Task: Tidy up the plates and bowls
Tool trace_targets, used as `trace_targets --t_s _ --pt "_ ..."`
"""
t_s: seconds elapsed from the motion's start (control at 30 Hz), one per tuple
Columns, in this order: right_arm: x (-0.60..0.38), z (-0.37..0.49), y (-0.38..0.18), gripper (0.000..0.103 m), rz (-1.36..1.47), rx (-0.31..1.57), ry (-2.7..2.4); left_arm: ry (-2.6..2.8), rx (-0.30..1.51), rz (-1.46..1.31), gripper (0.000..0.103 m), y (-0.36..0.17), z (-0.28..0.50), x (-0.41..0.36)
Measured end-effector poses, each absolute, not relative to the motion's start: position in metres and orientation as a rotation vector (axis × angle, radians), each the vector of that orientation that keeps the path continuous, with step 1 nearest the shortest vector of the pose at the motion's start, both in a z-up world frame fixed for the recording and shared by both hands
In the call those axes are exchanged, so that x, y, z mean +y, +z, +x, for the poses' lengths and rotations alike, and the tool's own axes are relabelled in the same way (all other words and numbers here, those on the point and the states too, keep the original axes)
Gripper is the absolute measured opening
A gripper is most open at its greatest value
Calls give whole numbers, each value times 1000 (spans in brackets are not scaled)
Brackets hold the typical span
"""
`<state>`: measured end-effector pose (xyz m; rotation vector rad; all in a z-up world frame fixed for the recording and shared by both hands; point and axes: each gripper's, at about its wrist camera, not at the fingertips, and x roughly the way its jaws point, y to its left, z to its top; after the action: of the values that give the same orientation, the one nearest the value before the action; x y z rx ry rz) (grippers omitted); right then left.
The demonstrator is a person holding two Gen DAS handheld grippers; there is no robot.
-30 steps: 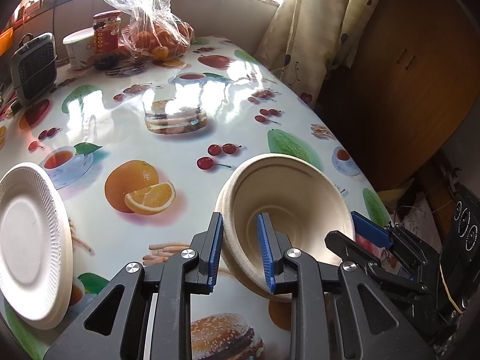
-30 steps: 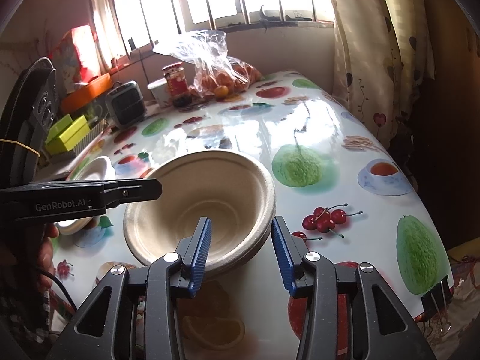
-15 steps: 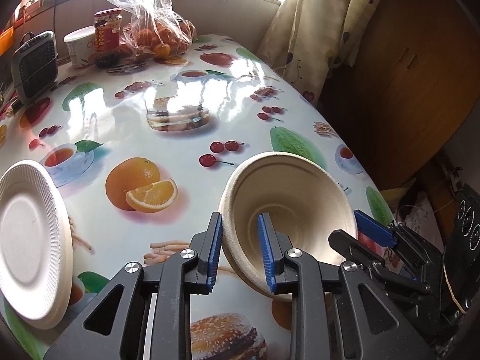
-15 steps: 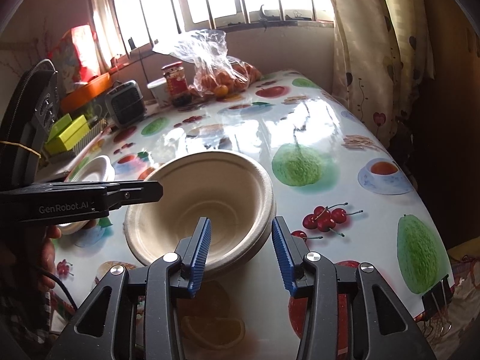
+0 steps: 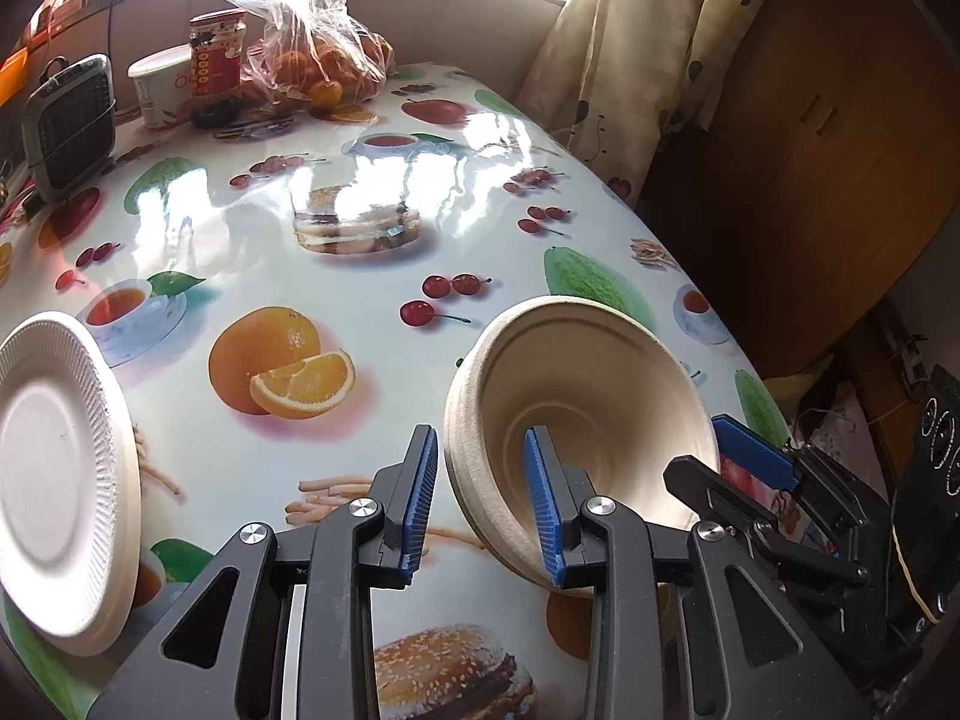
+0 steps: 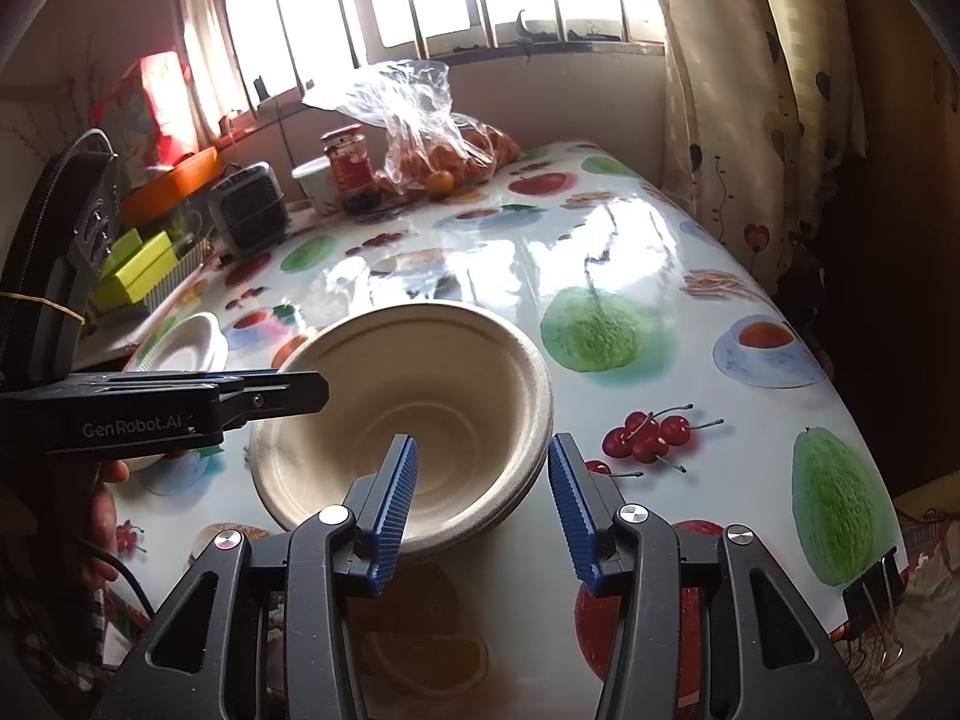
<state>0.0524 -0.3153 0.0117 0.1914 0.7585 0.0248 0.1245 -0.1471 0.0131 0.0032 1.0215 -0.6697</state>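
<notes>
A stack of beige paper bowls [image 5: 576,408] stands on the fruit-print table near its right edge; it also shows in the right wrist view [image 6: 414,414]. My left gripper [image 5: 480,504] straddles the stack's near rim, one finger outside and one inside, with a gap showing beside the outer finger. My right gripper [image 6: 480,504] straddles the opposite rim, jaws wide, not touching. A white paper plate [image 5: 54,468] lies at the left; it also shows in the right wrist view [image 6: 186,348].
At the table's far end stand a bag of oranges [image 5: 324,66], a red-labelled jar [image 5: 216,66], a white tub [image 5: 159,84] and a small grey heater [image 5: 69,120]. A curtain [image 5: 618,42] and a wooden cabinet [image 5: 810,150] lie beyond the right edge.
My left gripper's jaws have opened a little around the bowl rim. The bowl stack has tilted and settled slightly. My right gripper has barely moved.
</notes>
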Motion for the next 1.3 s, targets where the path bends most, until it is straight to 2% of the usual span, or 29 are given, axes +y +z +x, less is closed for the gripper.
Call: trace_targets --t_s 0.17,0.27,0.43,0.63,1.3 --pt "-315 53 11 46 192 759 26 -656 1012 15 32 12 124 -147" --pt "-317 53 11 53 197 758 22 -630 1001 31 32 12 123 -147" --pt "-326 54 13 56 223 751 9 -604 975 39 42 12 122 -141" --pt "-333 57 11 59 245 763 -10 -591 936 65 44 14 118 -140" --pt "-333 63 3 60 281 787 26 -646 940 5 44 11 112 -146"
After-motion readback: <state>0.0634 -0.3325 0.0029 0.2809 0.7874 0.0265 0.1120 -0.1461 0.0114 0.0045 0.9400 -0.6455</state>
